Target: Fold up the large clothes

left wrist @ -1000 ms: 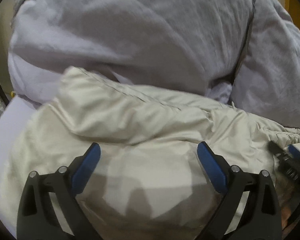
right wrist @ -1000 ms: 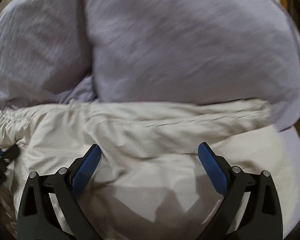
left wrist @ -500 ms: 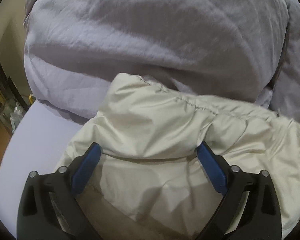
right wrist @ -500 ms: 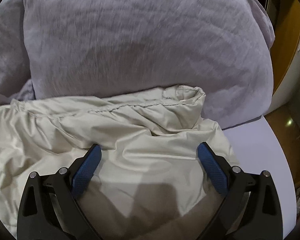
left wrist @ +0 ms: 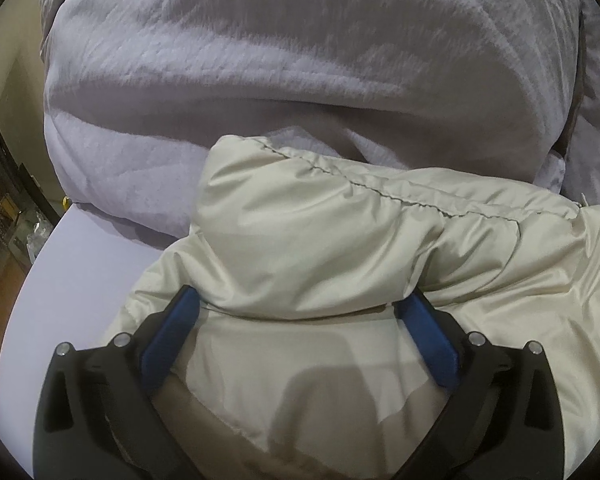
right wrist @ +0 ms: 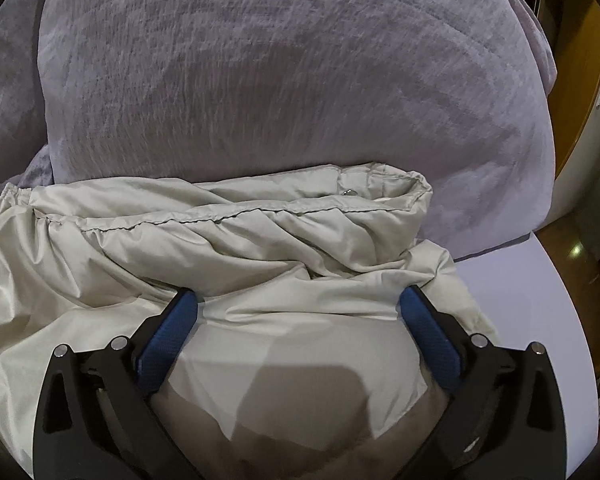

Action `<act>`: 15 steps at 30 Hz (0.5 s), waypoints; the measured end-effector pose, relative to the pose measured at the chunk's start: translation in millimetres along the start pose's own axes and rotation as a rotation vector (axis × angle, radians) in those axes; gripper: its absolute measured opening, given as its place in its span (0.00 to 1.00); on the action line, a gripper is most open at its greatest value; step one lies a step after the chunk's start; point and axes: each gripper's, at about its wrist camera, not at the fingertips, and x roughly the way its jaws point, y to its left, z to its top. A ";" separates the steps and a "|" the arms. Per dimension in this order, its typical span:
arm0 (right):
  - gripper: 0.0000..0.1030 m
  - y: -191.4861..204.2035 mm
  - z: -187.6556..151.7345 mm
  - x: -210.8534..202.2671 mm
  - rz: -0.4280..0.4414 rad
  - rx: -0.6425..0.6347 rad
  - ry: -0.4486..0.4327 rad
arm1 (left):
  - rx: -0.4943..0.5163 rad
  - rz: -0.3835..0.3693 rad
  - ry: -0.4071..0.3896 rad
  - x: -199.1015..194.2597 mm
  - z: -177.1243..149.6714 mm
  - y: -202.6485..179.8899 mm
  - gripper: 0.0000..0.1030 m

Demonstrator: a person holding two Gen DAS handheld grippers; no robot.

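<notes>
Two claws hang over one cream jacket (left wrist: 340, 240), and both stand spread wide with nothing between their blue pads. Seen from the left gripper (left wrist: 300, 312), the garment lies directly ahead and beneath, its folded-over upper band with a gathered stitched seam rising just beyond the fingertips and running off to the right; to the left of that claw is bare lilac surface (left wrist: 72, 280). From the right gripper (right wrist: 300, 308), the same jacket (right wrist: 220, 240) spreads ahead and to the left, ending in a puckered open cuff or hem corner beyond the right fingertip, with bare lilac surface (right wrist: 520, 300) further right. Behind the jacket in both views sits a bulky grey-lilac pillow (right wrist: 280, 80), touching the garment's far edge. The fabric looks thin, glossy and lightly padded, so I judge it light, soft and rather slippery: it will slide under smooth pads and billow instead of holding a crease. A pinch on the flat shiny panel would likely slip or gather only one layer. Better holds appear to be the stitched seam ridge ahead of each claw, or the hemmed corner ahead-right of the right claw, where doubled cloth gives the pads something to bite. Lifting both ends together should keep the fold even.
</notes>
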 end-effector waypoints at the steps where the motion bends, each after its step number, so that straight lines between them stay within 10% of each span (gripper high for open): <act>1: 0.99 -1.5 1.4 0.1 0.000 0.000 0.000 | -0.001 0.000 0.000 4.5 0.3 1.2 0.98; 15: 0.99 -25.3 7.4 -12.4 0.006 0.042 0.066 | 0.004 -0.010 0.039 -22.7 -4.2 14.1 0.96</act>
